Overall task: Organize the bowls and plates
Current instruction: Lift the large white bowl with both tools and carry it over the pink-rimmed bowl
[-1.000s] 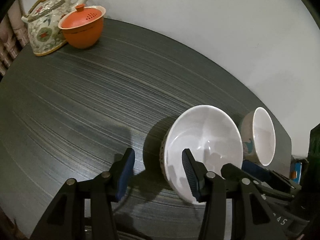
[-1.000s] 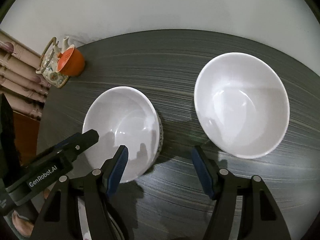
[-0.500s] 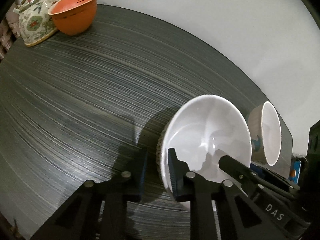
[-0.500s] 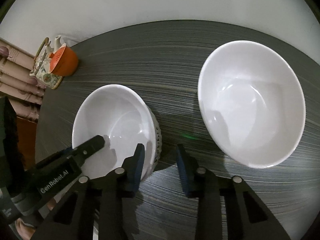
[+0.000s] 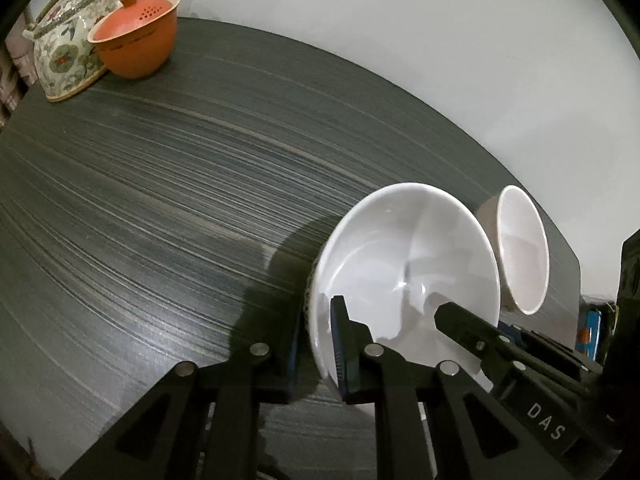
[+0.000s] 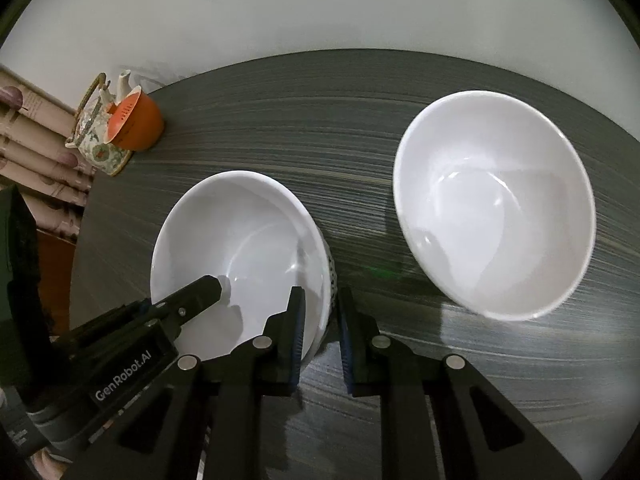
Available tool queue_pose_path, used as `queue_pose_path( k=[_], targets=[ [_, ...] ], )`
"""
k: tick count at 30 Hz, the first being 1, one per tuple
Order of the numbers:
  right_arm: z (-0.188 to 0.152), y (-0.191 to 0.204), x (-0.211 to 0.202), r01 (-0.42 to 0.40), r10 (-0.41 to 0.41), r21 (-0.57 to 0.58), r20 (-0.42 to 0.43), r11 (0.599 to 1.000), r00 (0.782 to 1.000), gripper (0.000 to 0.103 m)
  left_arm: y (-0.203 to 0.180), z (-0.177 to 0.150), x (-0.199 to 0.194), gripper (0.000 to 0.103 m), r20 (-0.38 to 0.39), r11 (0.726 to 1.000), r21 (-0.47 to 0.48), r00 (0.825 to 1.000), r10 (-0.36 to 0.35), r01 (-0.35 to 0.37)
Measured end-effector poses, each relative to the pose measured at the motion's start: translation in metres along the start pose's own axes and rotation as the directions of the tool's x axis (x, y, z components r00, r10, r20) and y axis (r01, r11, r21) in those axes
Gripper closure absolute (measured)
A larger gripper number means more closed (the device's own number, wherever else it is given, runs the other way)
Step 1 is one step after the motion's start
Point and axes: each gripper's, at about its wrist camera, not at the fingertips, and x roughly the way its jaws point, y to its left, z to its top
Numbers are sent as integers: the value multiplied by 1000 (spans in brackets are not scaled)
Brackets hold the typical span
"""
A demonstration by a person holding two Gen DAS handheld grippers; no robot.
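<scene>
Left tongs (image 5: 316, 350): clenched on the rim of the near bowl (image 5: 404, 280), one pad against the patterned outer wall, the other inside the white interior, lower centre of the left wrist view.

Right tongs (image 6: 320, 340): narrowed about the same bowl's (image 6: 240, 256) opposite rim, lower centre of the right wrist view. One pad sits inside the bowl, the other just outside the wall. Whether both pads actually press the wall cannot be told.

Near bowl: on the dark streaked bench (image 5: 180, 200); whether its base touches the surface cannot be told.

Second bowl (image 6: 492, 236): white, at the right of the right wrist view, apart from the near bowl and free of both tongs. In the left wrist view it shows edge-on at the right, behind the near bowl.

Patterned teapot (image 5: 64, 52) and orange lidded cup (image 5: 136, 40): touching each other, upper left of the frame, at the bench's far corner, well apart from both bowls.
</scene>
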Motion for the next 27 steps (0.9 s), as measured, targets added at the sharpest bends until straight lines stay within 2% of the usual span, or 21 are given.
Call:
queue_pose_path(
  k=[15,27],
  targets=[
    [-29,-10,-55,16,-16,0,73,1000,997,87,-30,-35,-34,89,41,996,83,999,-16,13],
    [-69,-25,-104,1,-6,38,127,999,992,87,-55,-82,-68,89,71,989,149,997,-18,7]
  ],
)
